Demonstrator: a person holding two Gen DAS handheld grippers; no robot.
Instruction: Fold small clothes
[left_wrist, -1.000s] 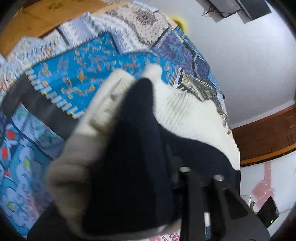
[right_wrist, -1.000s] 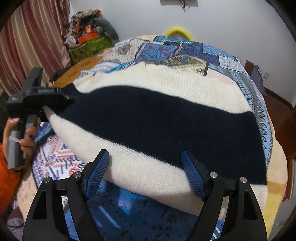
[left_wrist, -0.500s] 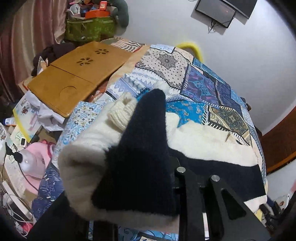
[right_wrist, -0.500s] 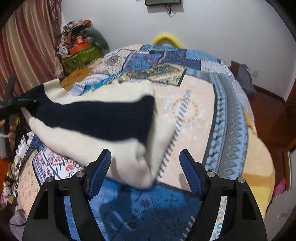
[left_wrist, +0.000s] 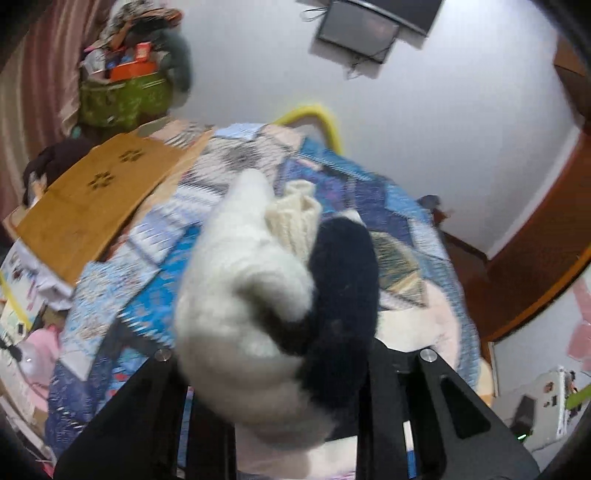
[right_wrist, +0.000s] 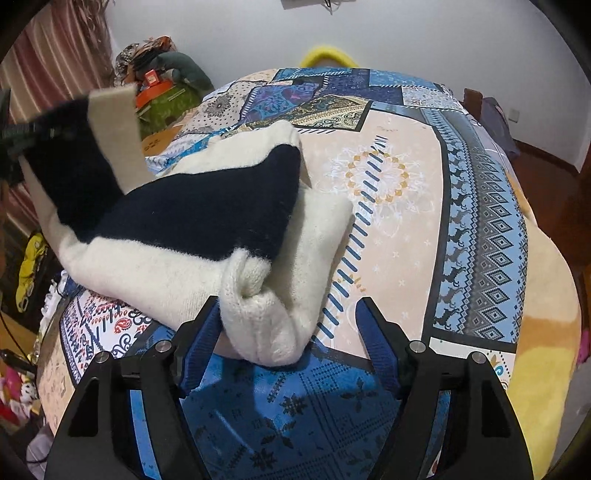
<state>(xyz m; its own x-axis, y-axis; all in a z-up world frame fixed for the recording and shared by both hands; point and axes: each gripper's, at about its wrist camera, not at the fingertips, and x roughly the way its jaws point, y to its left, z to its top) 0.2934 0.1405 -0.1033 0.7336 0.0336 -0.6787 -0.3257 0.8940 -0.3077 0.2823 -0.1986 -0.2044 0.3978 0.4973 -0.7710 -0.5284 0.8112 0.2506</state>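
Between the left gripper's (left_wrist: 280, 369) black jaws sat a fat, fuzzy bunch of the sweater (left_wrist: 266, 295), cream and dark navy, and the jaws were clamped tight on it. That view was so full of wool that most of the bed was hidden behind it. Near the right gripper (right_wrist: 291, 325), a rolled cream cuff lay between the blue pads (right_wrist: 376, 343), touching the left one, but the jaws stood wide and pressed on nothing; they had just closed a little. From this side the sweater (right_wrist: 192, 206) looked soft and lumpy, one end lifted up at the far left and the rest slumped on the patchwork bedspread (right_wrist: 424, 206). Only the left view showed the wooden board (left_wrist: 96, 206) beside the bed and the screen (left_wrist: 373, 27) high on the white wall. Both views showed the green bag (right_wrist: 166, 105) of clutter and a yellow hoop (right_wrist: 325, 55) behind the bed.
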